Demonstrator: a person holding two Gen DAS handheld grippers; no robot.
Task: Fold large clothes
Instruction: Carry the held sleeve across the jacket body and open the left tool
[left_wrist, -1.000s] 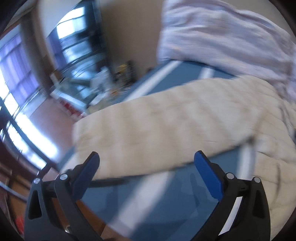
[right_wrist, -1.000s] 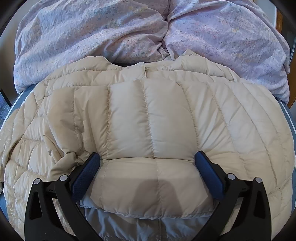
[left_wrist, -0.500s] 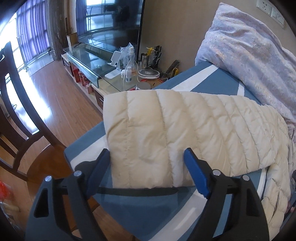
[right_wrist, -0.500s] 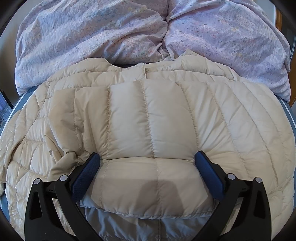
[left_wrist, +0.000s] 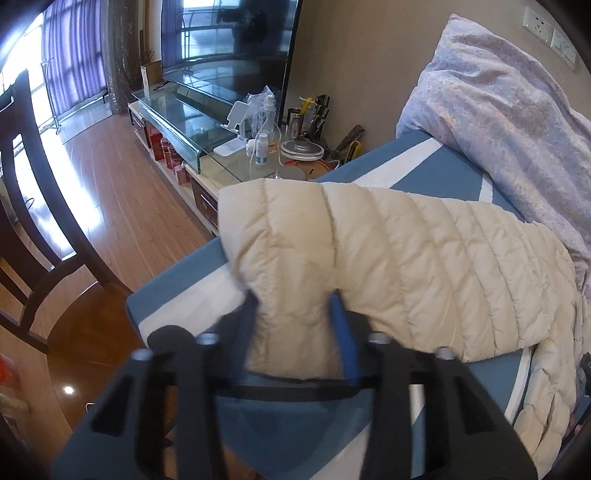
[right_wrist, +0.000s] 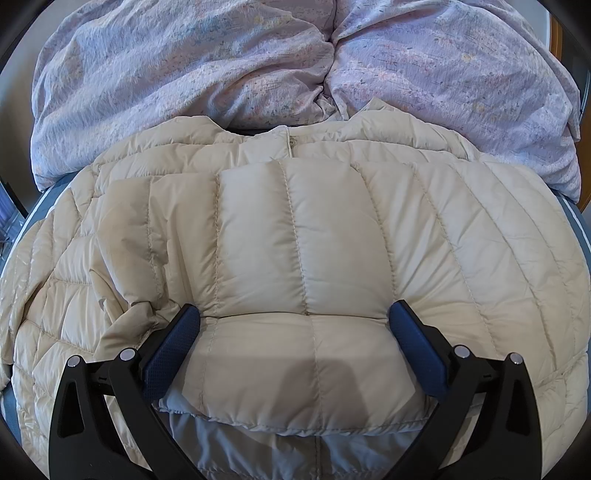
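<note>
left gripper (left_wrist: 295, 306) closing, pinching jacket sleeve (left_wrist: 369, 251) cuff at 6 o'clock, right gripper (right_wrist: 295, 325) released, spread over jacket (right_wrist: 314, 240)

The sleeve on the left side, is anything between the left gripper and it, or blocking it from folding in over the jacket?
Nothing visible. The left gripper is closing with the cream sleeve's cuff already between its fingers, the puffy fabric bunching there. Toward the jacket body only open quilted fabric shows; the lilac duvet lies beyond the collar.
</note>
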